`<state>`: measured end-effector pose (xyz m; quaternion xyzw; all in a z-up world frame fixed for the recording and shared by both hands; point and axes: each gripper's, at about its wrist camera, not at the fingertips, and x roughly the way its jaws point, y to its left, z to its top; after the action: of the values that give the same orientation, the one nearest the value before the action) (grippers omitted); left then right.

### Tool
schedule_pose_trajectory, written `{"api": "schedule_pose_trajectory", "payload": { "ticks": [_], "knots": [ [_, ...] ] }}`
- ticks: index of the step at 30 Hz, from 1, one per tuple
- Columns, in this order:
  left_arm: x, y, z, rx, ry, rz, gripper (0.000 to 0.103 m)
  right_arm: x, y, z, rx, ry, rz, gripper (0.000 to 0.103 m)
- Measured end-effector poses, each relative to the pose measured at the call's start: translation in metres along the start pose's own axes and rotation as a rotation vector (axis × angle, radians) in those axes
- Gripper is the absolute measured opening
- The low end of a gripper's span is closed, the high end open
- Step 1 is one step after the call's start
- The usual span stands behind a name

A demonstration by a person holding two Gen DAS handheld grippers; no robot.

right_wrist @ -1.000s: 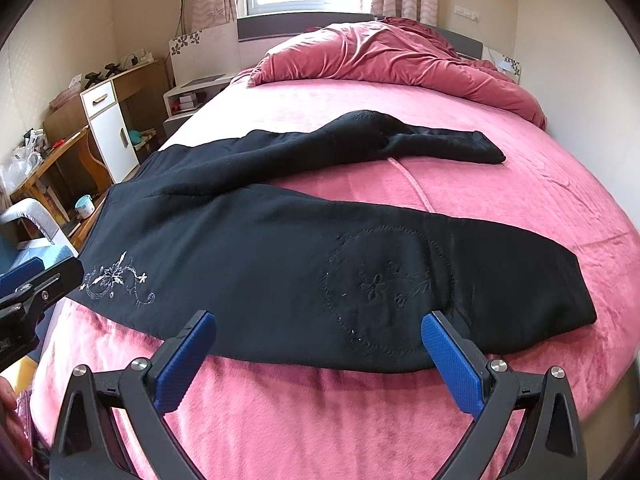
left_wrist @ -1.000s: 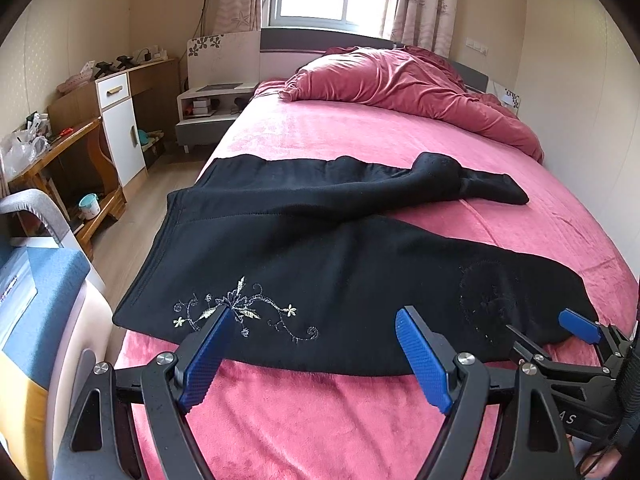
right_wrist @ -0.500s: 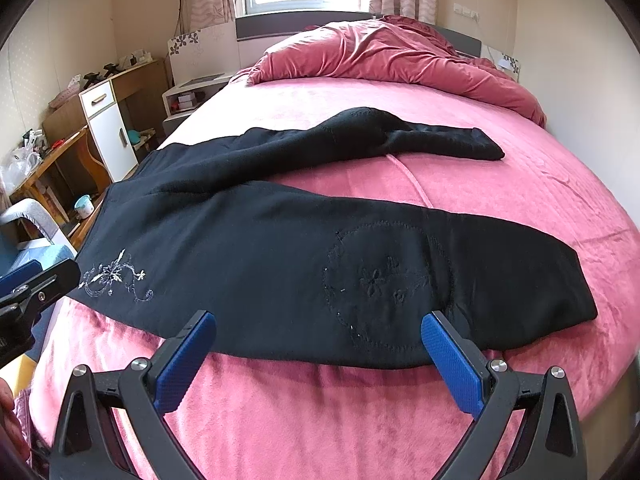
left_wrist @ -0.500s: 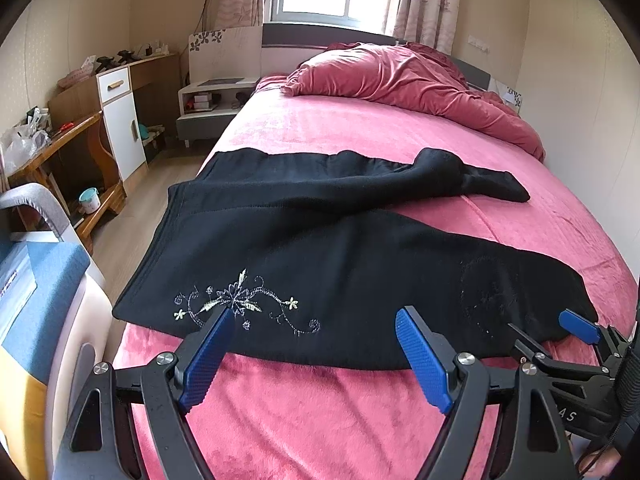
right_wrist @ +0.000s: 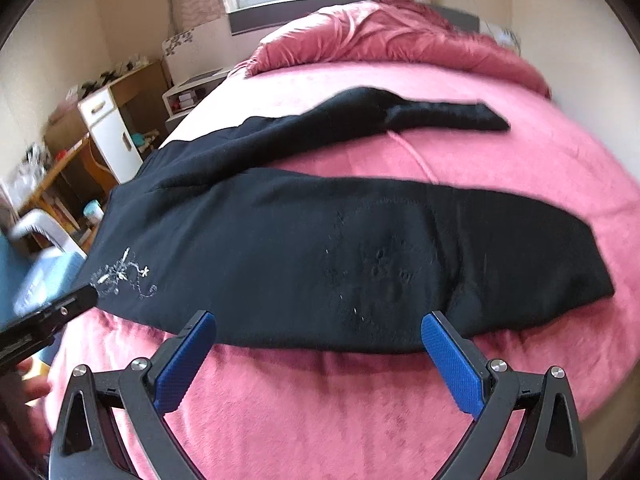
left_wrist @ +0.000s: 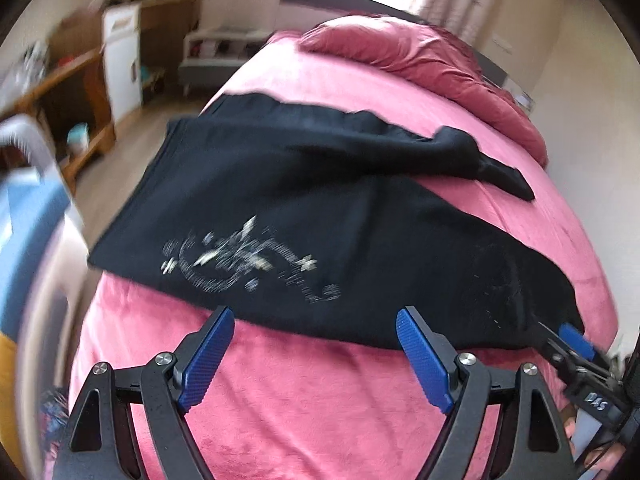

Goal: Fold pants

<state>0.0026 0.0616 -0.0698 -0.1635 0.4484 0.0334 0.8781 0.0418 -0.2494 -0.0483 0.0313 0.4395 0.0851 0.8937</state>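
A pink bed (right_wrist: 400,420) fills the room. Black pants (right_wrist: 320,248) lie spread across it, legs splayed apart. The left gripper (left_wrist: 316,354) and right gripper (right_wrist: 320,354) hover at the near edge, both spread wide and empty. Pinching that edge evenly should help. Since a moment ago, both have closed in.

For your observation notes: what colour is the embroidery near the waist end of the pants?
White or silvery floral embroidery on black pants; sharpest in the right wrist view.
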Motion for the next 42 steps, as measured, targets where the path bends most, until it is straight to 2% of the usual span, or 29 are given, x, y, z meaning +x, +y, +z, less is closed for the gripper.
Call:
{"api": "schedule_pose_trajectory", "payload": {
  "ticks": [3, 6, 9, 11, 13, 18, 20, 21, 23, 28, 35, 38, 39, 40, 42],
  "knots": [
    [0.01, 0.032, 0.001, -0.095, 0.036, 0.005, 0.094, 0.002, -0.029, -0.005, 0.101, 0.028, 0.058, 0.103],
    [0.018, 0.066, 0.002, -0.179, 0.055, -0.003, 0.093, 0.004, -0.07, -0.013, 0.236, 0.053, 0.077, 0.103],
    [0.023, 0.089, 0.004, -0.24, 0.071, -0.005, 0.092, -0.001, -0.121, -0.02, 0.392, 0.038, 0.073, 0.101],
    [0.026, 0.104, 0.003, -0.276, 0.079, 0.015, 0.078, -0.003, -0.154, -0.024, 0.492, 0.022, 0.058, 0.096],
    [0.028, 0.113, 0.002, -0.303, 0.096, 0.035, 0.058, -0.003, -0.185, -0.029, 0.599, 0.006, 0.057, 0.089],
    [0.033, 0.143, -0.007, -0.421, 0.14, -0.023, 0.043, 0.009, -0.251, -0.033, 0.779, -0.008, -0.005, 0.074],
    [0.031, 0.149, -0.007, -0.444, 0.134, -0.039, 0.042, 0.017, -0.269, -0.03, 0.829, -0.011, -0.01, 0.064],
    [0.031, 0.154, -0.007, -0.461, 0.131, -0.046, 0.042, 0.021, -0.274, -0.027, 0.843, -0.009, -0.022, 0.061],
    [0.033, 0.163, -0.006, -0.501, 0.136, -0.065, 0.042, 0.03, -0.283, -0.025, 0.865, -0.001, -0.032, 0.05],
    [0.036, 0.175, 0.006, -0.545, 0.116, -0.055, 0.041, 0.042, -0.286, -0.019, 0.849, -0.001, -0.043, 0.048],
    [0.048, 0.184, 0.022, -0.607, 0.093, -0.055, 0.035, 0.047, -0.29, -0.012, 0.835, 0.008, -0.047, 0.048],
    [0.053, 0.182, 0.03, -0.602, 0.087, -0.034, 0.021, 0.048, -0.289, -0.009, 0.827, 0.014, -0.058, 0.048],
    [0.053, 0.182, 0.032, -0.592, 0.087, -0.022, 0.014, 0.049, -0.289, -0.007, 0.82, 0.017, -0.063, 0.048],
    [0.053, 0.181, 0.035, -0.578, 0.088, -0.009, 0.009, 0.05, -0.29, -0.004, 0.814, 0.017, -0.067, 0.045],
    [0.05, 0.177, 0.039, -0.562, 0.075, -0.005, 0.007, 0.051, -0.29, 0.001, 0.792, 0.022, -0.078, 0.033]
  ]
}}
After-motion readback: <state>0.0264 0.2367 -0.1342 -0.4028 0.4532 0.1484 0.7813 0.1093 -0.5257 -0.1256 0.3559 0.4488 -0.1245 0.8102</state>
